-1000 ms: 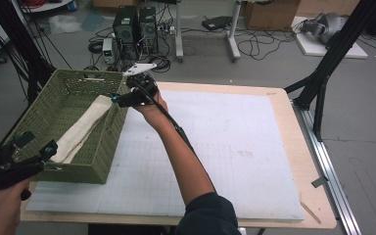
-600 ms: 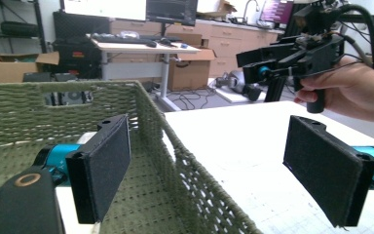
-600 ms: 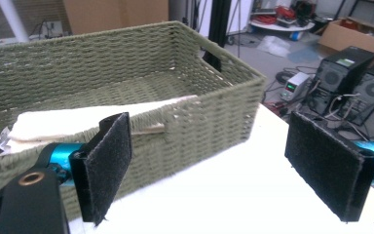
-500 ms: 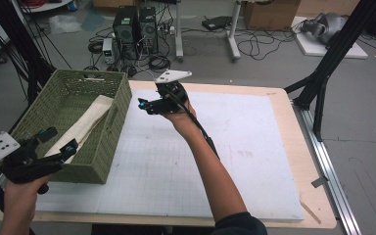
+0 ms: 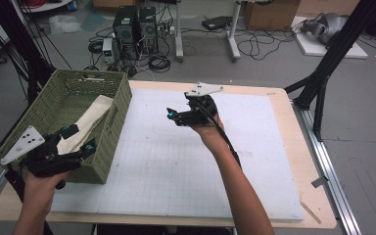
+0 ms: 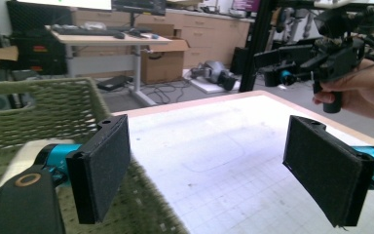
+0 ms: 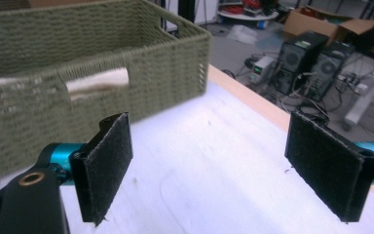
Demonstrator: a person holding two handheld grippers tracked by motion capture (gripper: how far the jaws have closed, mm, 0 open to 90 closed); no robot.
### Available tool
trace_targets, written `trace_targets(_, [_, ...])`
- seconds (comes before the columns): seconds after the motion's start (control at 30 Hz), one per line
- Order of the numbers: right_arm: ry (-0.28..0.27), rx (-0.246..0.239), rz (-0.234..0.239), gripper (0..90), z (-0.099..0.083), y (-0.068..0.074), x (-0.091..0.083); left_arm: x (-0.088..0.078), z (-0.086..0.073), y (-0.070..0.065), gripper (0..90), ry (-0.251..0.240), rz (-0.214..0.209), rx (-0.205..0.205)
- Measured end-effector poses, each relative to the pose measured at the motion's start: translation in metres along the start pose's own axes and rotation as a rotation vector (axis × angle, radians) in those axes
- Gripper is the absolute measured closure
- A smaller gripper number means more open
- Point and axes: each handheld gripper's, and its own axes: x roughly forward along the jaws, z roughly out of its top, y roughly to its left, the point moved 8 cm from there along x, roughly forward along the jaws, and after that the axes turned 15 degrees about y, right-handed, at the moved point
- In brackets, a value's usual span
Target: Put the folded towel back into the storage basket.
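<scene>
A green woven basket (image 5: 120,105) stands on the table's left side with a cream cloth (image 5: 90,120) lying inside it. My left gripper (image 5: 80,138) hovers over the basket's near right corner, open with nothing between its jaws (image 6: 207,170). My right gripper (image 5: 176,115) is held above the white mat (image 5: 186,166), right of the basket and pointing left toward it. It is open and empty (image 7: 224,165). The right gripper view shows the basket (image 7: 126,58) ahead, with the cloth (image 7: 97,80) visible through its handle slot. The right gripper (image 6: 292,61) also appears in the left gripper view.
The white gridded mat covers most of the wooden table (image 5: 301,147). Black tripod legs (image 5: 323,73) stand off the right edge. On the floor beyond the table's far edge sit computer towers (image 5: 137,24) and cables.
The right gripper has drawn back from the basket and cloth, moving right over the mat. The left gripper has shifted right and up at the basket's near corner.
</scene>
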Motion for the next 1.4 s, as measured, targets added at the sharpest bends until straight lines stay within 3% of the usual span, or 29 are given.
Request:
trace_targets(0.43, [0.021, 0.034, -0.068, 16.2, -0.051, -0.018, -0.043, 0.03, 0.007, -0.026, 17.8, 0.014, -0.088, 0.026])
trace_targets(0.6, [0.016, 0.068, -0.088, 16.2, -0.073, -0.023, -0.061, 0.043, 0.008, -0.039, 17.8, 0.027, -0.126, 0.048])
trace_targets(0.77, [0.026, 0.081, -0.138, 16.2, -0.096, -0.03, -0.077, 0.057, 0.008, -0.052, 17.8, 0.038, -0.16, 0.068])
trace_targets(1.0, [0.012, 0.123, -0.2, 16.2, -0.126, -0.039, -0.101, 0.076, 0.002, -0.071, 17.8, 0.063, -0.212, 0.116])
trace_targets(1.2, [0.01, 0.151, -0.255, 16.2, -0.155, -0.043, -0.118, 0.091, -0.009, -0.081, 17.8, 0.087, -0.242, 0.128])
trace_targets(1.4, [0.015, 0.195, -0.275, 16.2, -0.182, -0.044, -0.127, 0.106, -0.023, -0.095, 17.8, 0.125, -0.266, 0.146])
